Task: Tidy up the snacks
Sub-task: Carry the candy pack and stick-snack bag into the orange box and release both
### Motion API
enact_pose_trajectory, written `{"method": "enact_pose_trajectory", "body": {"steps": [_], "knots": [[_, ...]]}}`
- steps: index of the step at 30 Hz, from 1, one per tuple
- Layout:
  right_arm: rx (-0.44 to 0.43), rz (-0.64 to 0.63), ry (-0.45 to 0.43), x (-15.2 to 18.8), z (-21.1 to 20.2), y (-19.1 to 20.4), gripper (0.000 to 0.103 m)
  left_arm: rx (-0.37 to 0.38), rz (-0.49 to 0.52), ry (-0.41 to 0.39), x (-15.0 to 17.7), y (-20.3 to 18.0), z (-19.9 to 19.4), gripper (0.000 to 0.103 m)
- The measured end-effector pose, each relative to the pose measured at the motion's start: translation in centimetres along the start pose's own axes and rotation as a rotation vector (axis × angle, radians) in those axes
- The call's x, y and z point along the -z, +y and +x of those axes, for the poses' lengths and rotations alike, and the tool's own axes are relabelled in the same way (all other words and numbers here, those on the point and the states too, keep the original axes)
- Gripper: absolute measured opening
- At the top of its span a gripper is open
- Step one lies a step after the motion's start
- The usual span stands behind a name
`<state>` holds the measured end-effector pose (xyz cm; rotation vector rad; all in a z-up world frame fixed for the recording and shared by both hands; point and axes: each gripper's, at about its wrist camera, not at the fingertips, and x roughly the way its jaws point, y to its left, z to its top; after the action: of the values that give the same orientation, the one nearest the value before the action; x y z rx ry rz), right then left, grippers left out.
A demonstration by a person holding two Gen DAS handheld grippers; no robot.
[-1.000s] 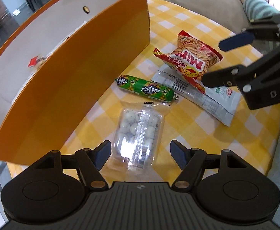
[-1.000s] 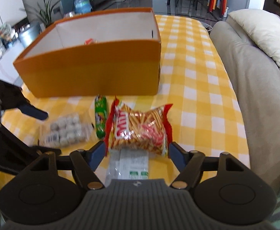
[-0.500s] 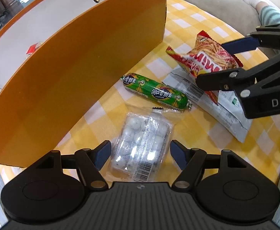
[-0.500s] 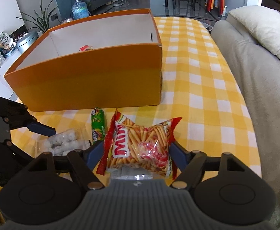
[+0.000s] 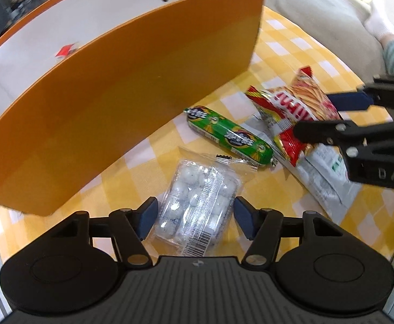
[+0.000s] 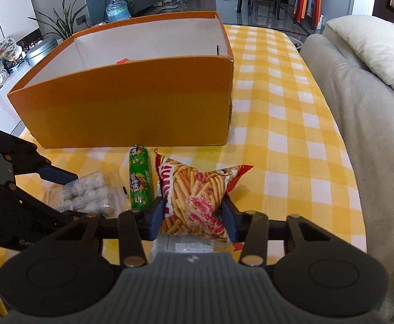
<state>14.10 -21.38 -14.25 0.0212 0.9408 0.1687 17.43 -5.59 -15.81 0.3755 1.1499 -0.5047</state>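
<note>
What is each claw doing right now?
Left gripper: closing around the clear candy pack, not yet pressing.
Right gripper: closing, squeezing the fries bag.

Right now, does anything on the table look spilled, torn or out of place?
Nothing is spilled or torn. The red fries bag is puckered because the right gripper is closing on it, and it overlaps a white packet.

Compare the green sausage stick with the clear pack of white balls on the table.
The green sausage stick is a slim opaque tube with printed labels; the clear pack of white balls is wide, flat and see-through. The stick lies nearer the orange box, untouched; the pack sits between the closing fingers of the left gripper. Both lie flat on the yellow checked cloth, outside the box.
</note>
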Motion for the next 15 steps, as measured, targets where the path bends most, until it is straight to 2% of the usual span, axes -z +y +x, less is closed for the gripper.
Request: {"method": "enact_pose_trajectory", "body": {"steps": [4,10,15], "knots": [[0.001,0.004,-0.005,0.1,-0.3,-0.1,0.042,0.002,-0.075,-0.016,0.3,0.6,-0.8,0.069],[-0.002,0.010,-0.011,0.4,-1.2,-0.2,0.042,-0.008,-0.114,-0.085,0.7,1.2,-4.2,0.068],[0.000,-0.010,-0.055,0.3,-2.8,0.2,0.041,0.006,-0.177,-0.160,0.7,1.6,-7.2,0.067]]}}
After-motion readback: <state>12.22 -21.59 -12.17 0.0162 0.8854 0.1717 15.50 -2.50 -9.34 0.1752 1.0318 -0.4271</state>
